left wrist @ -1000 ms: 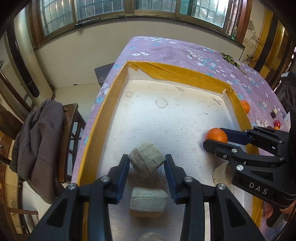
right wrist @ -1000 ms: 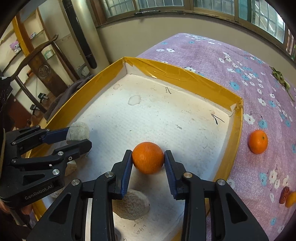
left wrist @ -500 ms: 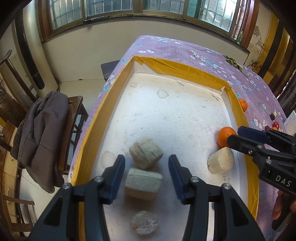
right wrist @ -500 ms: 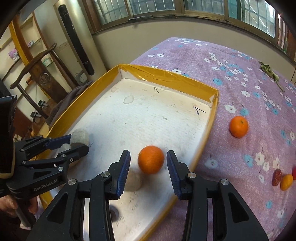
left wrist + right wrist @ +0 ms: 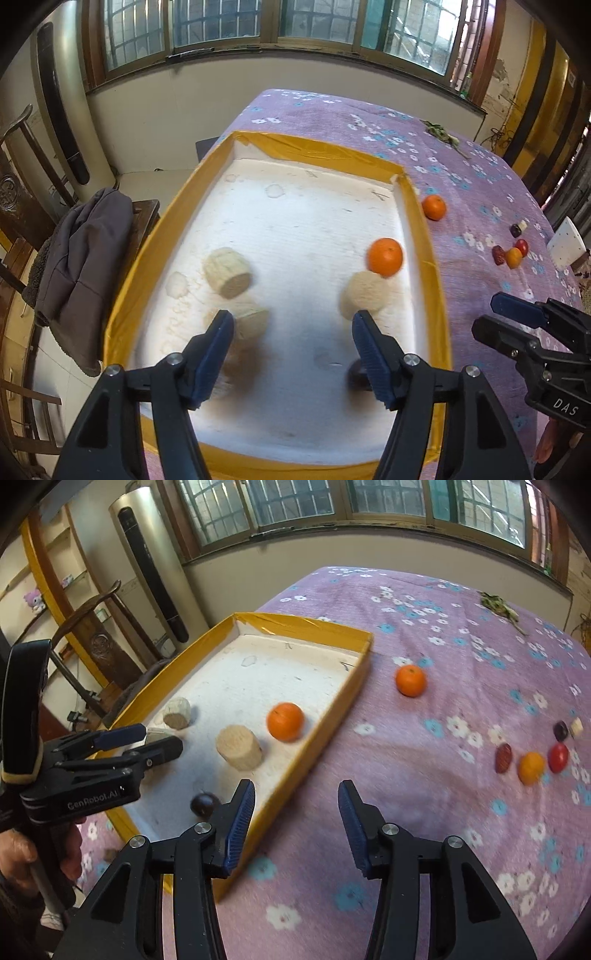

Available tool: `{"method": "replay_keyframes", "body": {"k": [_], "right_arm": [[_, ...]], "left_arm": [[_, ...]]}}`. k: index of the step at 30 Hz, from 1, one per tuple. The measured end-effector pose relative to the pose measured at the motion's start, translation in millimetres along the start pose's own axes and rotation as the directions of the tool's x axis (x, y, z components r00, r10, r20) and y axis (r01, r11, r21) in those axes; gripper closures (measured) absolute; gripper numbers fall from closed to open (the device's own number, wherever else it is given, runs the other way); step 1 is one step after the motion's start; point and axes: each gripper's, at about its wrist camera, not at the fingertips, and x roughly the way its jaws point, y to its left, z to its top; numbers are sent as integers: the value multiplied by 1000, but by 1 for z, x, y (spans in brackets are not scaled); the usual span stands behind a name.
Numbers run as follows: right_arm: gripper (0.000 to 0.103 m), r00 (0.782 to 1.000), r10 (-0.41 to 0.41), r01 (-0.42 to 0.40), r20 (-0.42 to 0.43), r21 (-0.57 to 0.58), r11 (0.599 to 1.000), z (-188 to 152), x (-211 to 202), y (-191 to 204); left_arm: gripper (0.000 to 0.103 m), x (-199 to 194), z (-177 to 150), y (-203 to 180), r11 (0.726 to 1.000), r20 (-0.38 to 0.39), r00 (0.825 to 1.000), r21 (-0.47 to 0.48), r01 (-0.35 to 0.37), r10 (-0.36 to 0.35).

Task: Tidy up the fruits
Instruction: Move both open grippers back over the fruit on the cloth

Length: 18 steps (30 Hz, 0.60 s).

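A yellow-rimmed white tray lies on a purple flowered cloth. In it lie an orange, pale beige cylinder pieces and a dark round fruit. A second orange lies on the cloth beside the tray. Small red, orange and dark fruits lie further right. My left gripper is open and empty above the tray's near end. My right gripper is open and empty over the tray's right rim and the cloth.
A wooden chair with a grey jacket stands left of the table. A white card lies at the cloth's right edge. Green leaves lie at the far side. A tall grey appliance stands by the wall.
Both grippers have opened wider and pulled back and up. The right one let go of the orange, which stays in the tray, and shifted right over the rim.
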Motion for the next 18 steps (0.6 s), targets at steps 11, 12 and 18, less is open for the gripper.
{"method": "replay_keyframes", "body": {"k": [11,12,18], "right_arm": [[56,999,-46,42,26,124,991,-39,-43,-63],[55,998,-49,45,27,132,990,-41,-45,-68],[50,995,-95,85,36,211,974,-56,-60,-107]], "left_arm": [[26,-12,-3,-74,994,6,998,97,58,-59],[25,-13,-4,-81,992,5,998,106,64,-65],[22,-14,-11,-122,980,-8,996,173,93,-93]]}}
